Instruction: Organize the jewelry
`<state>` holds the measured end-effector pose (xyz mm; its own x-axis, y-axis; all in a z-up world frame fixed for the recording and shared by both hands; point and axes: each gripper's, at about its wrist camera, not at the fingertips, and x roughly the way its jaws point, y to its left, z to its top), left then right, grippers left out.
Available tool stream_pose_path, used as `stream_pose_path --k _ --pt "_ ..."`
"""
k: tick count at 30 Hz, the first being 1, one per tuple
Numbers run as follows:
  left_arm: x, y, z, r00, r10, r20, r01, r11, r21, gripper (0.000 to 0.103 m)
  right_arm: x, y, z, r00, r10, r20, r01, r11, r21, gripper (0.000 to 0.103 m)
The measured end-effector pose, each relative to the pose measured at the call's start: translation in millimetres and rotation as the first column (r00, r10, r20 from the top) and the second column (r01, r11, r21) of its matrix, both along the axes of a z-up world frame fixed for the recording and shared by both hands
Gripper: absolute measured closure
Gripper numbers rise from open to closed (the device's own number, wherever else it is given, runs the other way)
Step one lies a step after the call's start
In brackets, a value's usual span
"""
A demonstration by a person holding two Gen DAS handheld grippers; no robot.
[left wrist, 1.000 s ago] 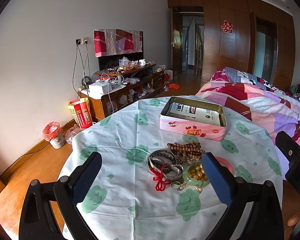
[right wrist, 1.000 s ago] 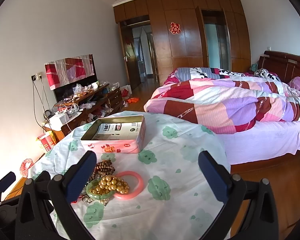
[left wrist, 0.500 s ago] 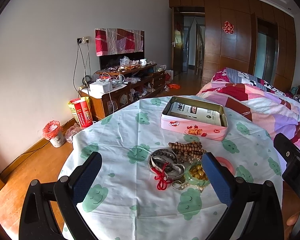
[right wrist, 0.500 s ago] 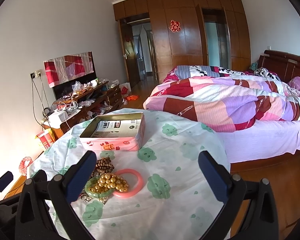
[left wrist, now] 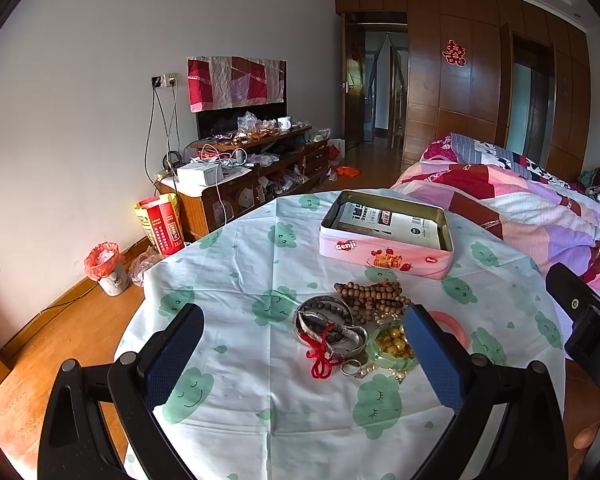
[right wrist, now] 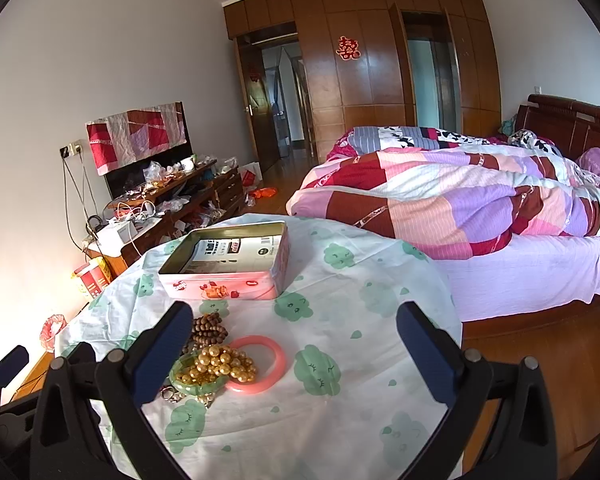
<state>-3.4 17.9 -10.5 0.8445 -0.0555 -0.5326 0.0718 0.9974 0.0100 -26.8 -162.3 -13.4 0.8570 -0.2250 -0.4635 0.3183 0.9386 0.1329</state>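
Covering the round table, a white tablecloth [left wrist: 236, 288] printed with green smiling clouds fills the lower middle of both views. Above centre sits an open pink biscuit tin [left wrist: 384, 236], a printed card lying inside. Just below it the jewelry lies heaped: brown wooden prayer beads [left wrist: 374, 294], a pink bangle [right wrist: 266, 364], a green bangle [right wrist: 192, 386] under gold beads [right wrist: 220, 364], silver bangles [left wrist: 332, 330] with red cord [left wrist: 320, 358], and small rings [left wrist: 350, 368]. The left gripper [left wrist: 304, 364] and right gripper [right wrist: 294, 358] both hang wide apart, empty, above the cloth.
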Motion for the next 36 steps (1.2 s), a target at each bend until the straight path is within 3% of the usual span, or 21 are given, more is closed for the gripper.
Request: stream_pose_path --k 36 --pt "2.0 3.0 -5.5 0.999 0.021 -0.028 -0.020 0.999 0.025 0.003 6.1 2.8 -2.3 1.000 0.008 -0.022 -0.007 1.000 0.013 0.000"
